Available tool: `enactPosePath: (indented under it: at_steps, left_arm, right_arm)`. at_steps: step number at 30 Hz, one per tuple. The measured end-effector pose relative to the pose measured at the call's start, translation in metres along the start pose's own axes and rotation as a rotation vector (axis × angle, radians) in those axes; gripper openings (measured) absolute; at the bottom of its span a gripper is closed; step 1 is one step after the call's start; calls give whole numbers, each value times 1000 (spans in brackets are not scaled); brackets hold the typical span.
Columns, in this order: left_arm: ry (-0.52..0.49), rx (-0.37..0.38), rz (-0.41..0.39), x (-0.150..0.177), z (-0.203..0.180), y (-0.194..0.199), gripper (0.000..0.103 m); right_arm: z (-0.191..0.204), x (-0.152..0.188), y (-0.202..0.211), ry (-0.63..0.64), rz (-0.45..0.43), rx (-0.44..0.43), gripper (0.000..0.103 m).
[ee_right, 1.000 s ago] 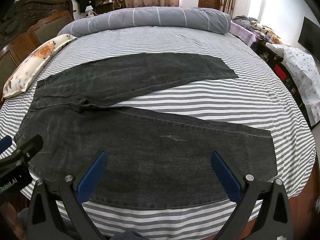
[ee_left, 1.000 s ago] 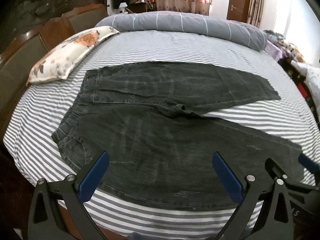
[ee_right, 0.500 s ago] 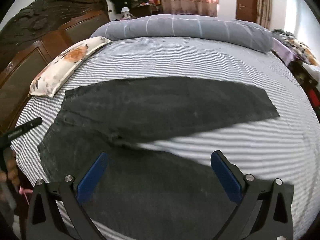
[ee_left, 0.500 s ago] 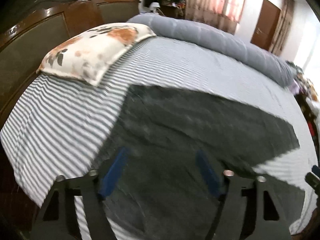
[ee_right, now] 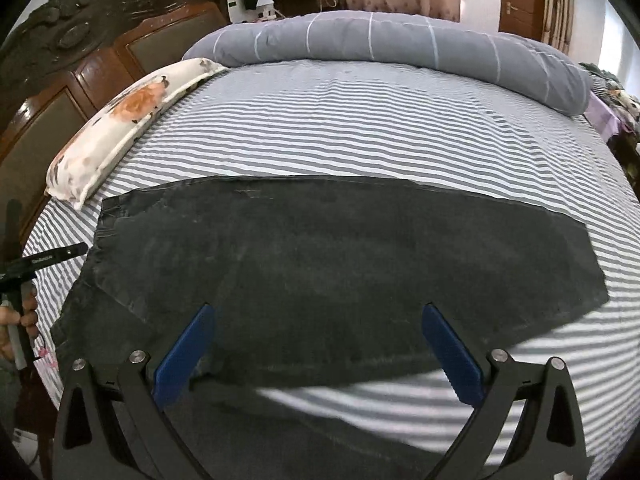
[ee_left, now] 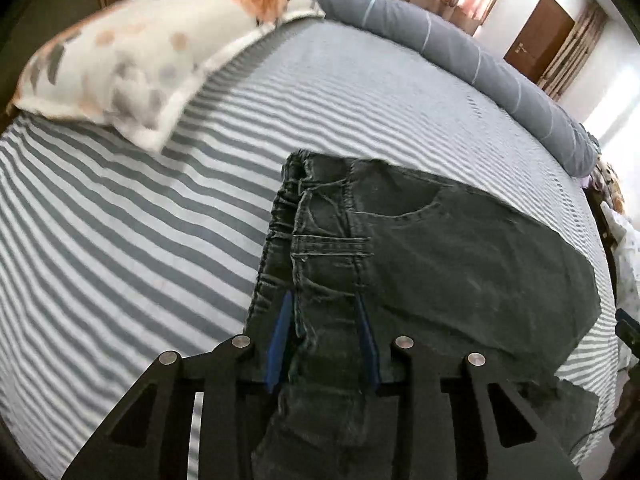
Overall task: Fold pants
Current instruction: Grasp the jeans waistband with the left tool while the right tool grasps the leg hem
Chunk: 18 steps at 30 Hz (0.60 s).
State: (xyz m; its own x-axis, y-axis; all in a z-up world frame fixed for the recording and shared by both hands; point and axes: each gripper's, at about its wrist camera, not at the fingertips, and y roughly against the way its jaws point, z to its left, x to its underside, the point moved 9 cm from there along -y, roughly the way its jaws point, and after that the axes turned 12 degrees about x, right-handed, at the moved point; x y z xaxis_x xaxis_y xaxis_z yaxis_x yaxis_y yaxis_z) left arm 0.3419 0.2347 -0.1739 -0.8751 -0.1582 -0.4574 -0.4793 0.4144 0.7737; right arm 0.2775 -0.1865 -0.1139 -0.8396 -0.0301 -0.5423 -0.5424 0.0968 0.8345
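Dark grey jeans [ee_right: 320, 256] lie on a striped bed, waistband to the left. In the left wrist view my left gripper [ee_left: 323, 308] is shut on the waistband [ee_left: 320, 264], which bunches between the blue pads, with the far leg [ee_left: 480, 248] flat beyond it. My right gripper [ee_right: 316, 320] is open and empty above the jeans' middle, its blue pads wide apart. The near leg lies in shadow below it. The left gripper [ee_right: 48, 258] also shows at the left edge of the right wrist view.
A floral pillow [ee_right: 124, 120] lies at the left by the dark wooden headboard [ee_right: 80, 64]. A rolled grey duvet [ee_right: 380, 44] runs along the far side. The striped sheet [ee_left: 120, 240] surrounds the jeans. Furniture and clutter stand off the right side.
My left gripper has swung left to the waistband and shut on it. My right gripper has moved forward over the jeans and stays open.
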Motion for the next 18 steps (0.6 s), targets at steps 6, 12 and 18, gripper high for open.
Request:
enactPosePath:
  at_steps: [6, 12, 18]
  left_arm:
    - [22, 37, 3, -11, 4, -26, 31]
    - [65, 55, -21, -38, 10, -35, 31]
    - [110, 111, 19, -56, 17, -47, 31]
  right_arm:
    - [0, -10, -28, 0, 7, 5, 102]
    - [3, -17, -46, 59, -3, 12, 102]
    - [3, -24, -58, 138, -24, 37, 102]
